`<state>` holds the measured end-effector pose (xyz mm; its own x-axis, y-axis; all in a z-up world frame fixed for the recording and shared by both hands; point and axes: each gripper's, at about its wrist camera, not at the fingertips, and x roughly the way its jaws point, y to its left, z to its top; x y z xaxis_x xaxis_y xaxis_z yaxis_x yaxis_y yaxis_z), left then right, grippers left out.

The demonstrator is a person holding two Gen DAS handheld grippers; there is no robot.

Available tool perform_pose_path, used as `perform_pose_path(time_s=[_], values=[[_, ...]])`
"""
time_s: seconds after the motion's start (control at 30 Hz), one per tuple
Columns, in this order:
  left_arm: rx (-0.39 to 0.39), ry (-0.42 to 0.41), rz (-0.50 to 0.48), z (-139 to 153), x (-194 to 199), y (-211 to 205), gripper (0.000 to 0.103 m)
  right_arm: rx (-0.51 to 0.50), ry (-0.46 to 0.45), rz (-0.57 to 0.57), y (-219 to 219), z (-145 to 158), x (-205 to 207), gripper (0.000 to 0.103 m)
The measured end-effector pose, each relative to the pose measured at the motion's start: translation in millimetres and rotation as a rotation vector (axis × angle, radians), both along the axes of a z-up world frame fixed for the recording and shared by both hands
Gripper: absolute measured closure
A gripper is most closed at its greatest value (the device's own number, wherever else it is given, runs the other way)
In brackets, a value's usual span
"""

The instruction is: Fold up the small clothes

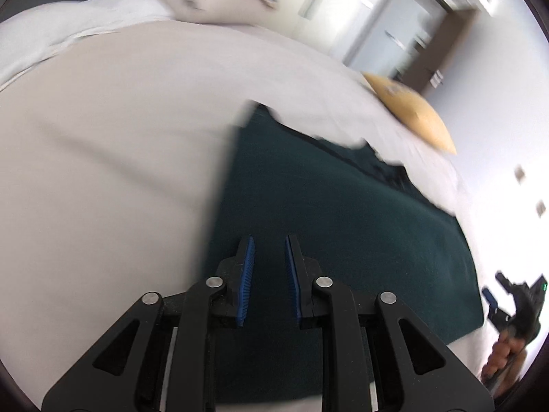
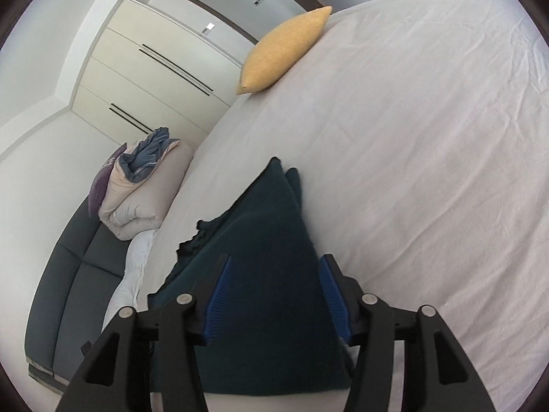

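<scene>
A dark green knit garment (image 1: 326, 226) lies on a pale bed sheet (image 1: 109, 158). My left gripper (image 1: 269, 250) hovers over its near part with the jaws open and nothing between the blue pads. In the right wrist view the same garment (image 2: 271, 240) runs forward between the wide-open jaws of my right gripper (image 2: 274, 267), whose blue pads (image 2: 219, 295) stand apart on either side of the cloth. The right gripper also shows small at the lower right edge of the left wrist view (image 1: 514, 305), held by a hand.
A yellow cushion (image 2: 284, 51) lies at the far edge of the bed sheet (image 2: 429, 137). A rolled beige duvet (image 2: 144, 192) with blue cloth sits on a dark grey headboard (image 2: 68, 274). Cream wardrobe doors (image 2: 154, 79) stand beyond the bed.
</scene>
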<state>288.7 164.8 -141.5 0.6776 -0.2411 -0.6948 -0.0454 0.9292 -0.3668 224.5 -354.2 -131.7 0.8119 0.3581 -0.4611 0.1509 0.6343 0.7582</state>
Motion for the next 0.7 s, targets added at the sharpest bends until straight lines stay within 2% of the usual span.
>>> perform_pose_path(time_s=[0.07,0.1,0.13,0.2,0.3,0.33,0.4,0.5,0.63,0.7], values=[[-0.023,0.000,0.046,4,-8,22,0.060,0.012,-0.018,0.038,6,6,1,0.045],[-0.059,0.000,0.077,7,-10,39,0.032,0.014,-0.023,0.061,13,9,4,0.045],[-0.080,-0.007,0.097,9,-11,49,0.021,0.015,-0.028,0.087,21,14,8,0.044],[-0.129,0.002,0.116,12,-8,67,0.020,0.020,-0.045,0.146,37,22,11,0.044],[-0.277,0.136,0.012,-6,15,75,0.017,0.003,-0.065,0.243,60,32,17,0.044],[-0.304,0.173,-0.020,-14,22,73,0.017,-0.003,-0.061,0.270,67,34,19,0.044],[-0.322,0.235,-0.068,-28,32,69,0.019,-0.011,-0.059,0.317,78,37,23,0.044],[-0.312,0.277,-0.116,-33,41,64,0.019,-0.038,-0.061,0.377,92,42,27,0.044],[-0.385,0.343,-0.166,-36,57,71,0.019,-0.053,-0.060,0.431,108,41,31,0.044],[-0.388,0.362,-0.181,-38,60,73,0.026,-0.051,-0.056,0.450,115,39,33,0.044]])
